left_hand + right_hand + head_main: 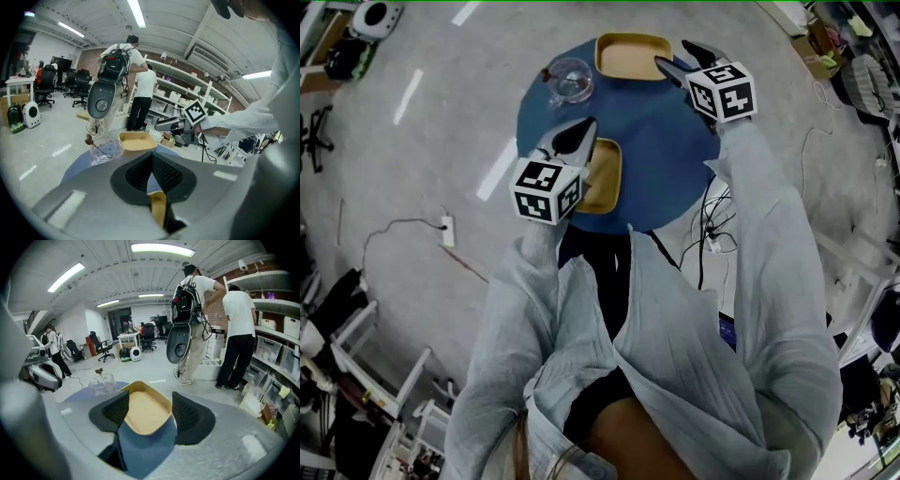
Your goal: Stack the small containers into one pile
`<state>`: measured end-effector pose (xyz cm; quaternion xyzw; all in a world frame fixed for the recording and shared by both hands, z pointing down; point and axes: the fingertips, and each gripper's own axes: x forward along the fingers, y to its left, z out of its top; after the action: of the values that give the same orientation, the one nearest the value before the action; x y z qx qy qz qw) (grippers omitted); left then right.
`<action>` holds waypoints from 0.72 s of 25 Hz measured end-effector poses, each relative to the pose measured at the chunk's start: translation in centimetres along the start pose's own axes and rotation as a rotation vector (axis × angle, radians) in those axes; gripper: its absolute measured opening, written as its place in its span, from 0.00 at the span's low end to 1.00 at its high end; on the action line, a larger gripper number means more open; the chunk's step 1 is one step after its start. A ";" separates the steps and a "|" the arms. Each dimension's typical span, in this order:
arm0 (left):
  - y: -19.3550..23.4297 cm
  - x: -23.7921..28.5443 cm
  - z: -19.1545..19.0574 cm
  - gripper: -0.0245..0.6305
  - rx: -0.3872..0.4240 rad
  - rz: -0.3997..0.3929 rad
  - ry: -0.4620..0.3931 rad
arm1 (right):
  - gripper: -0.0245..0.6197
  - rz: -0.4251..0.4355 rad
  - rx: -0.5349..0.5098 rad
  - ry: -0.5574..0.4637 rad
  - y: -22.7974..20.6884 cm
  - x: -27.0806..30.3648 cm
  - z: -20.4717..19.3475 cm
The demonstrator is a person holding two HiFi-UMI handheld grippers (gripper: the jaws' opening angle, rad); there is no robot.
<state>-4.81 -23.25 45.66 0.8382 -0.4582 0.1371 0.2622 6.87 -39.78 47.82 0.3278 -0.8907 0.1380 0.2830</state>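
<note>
Your R gripper (150,399): jaws open astride tan tray (633,56) at top centre, no contact. L gripper (151,157): closed, tips together. Tray's prob light, thin, slick, so pinch its short end wall gently.

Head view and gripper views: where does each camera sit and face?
Head view: on the person's head, looking steeply down at the blue table; left gripper, right gripper and sleeves show.
Left gripper view: rides that gripper, facing across the table; its jaws shut on the near container.
Right gripper view: rides that gripper; its open jaws flank the far container.
Shared: both gripper views show the glass bowl.
</note>
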 end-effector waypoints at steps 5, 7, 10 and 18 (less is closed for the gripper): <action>0.8 1.2 -0.2 0.06 -0.040 0.021 0.008 | 0.45 0.030 -0.106 0.080 -1.9 2.9 0.1; 1.2 1.7 -0.3 0.06 -0.058 0.030 0.010 | 0.44 0.047 -0.164 0.127 -2.3 4.1 -0.3; 1.8 2.2 -0.1 0.06 -0.075 0.039 0.013 | 0.42 0.079 -0.216 0.190 -2.6 5.9 -1.0; 2.6 2.6 -0.3 0.06 -0.098 0.047 0.012 | 0.37 0.102 -0.257 0.311 -3.4 8.9 -3.5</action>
<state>-5.63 -26.00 47.97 0.8126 -0.4822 0.1254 0.3023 4.98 -45.30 56.14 0.2181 -0.8621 0.0863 0.4492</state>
